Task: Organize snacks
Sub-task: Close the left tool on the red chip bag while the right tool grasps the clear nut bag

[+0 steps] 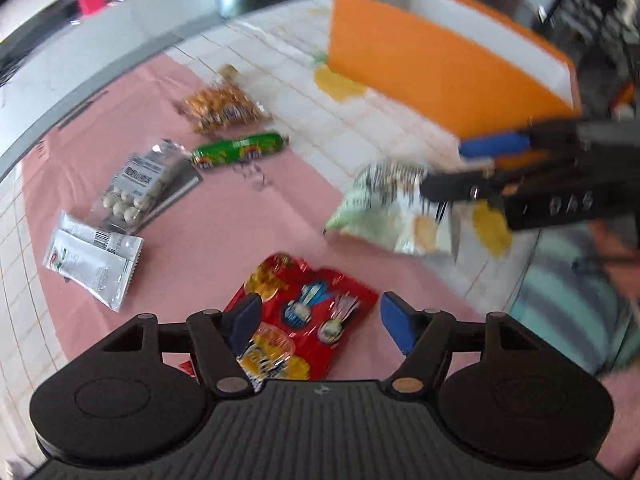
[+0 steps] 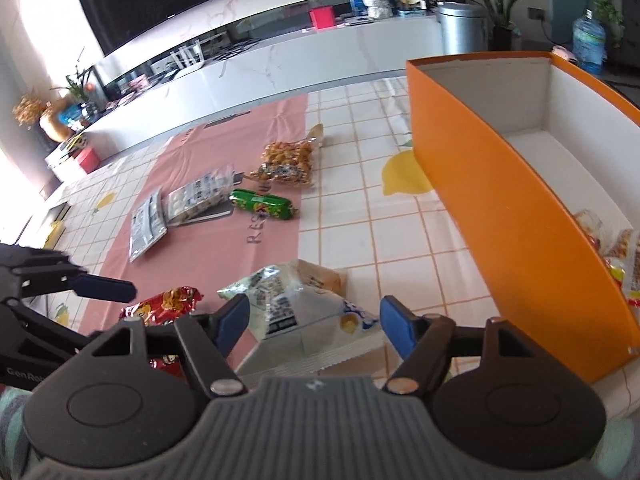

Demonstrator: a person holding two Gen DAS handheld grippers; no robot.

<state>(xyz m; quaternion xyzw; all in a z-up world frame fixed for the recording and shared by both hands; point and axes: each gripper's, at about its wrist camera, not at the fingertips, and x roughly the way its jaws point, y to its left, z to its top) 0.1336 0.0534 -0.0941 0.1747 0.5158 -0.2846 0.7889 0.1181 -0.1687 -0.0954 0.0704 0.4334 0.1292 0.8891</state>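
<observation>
left wrist view: the left gripper hangs over the red bag, its fingers spread wide and pressing on nothing; the bag lies flat on the pink mat at the worktop's near edge. further along the mat lie two silver sachets, a clear pack of white balls, a green roll and a nut pack. the right gripper reaches in over the pale green bag, in front of the orange box.

right wrist view: the right gripper has its fingers apart, with the pale green bag lying between them on the worktop, unclamped. the orange box stands just beside it toward the right edge, a few wrapped snacks in its near end. the red bag lies under the left gripper.
</observation>
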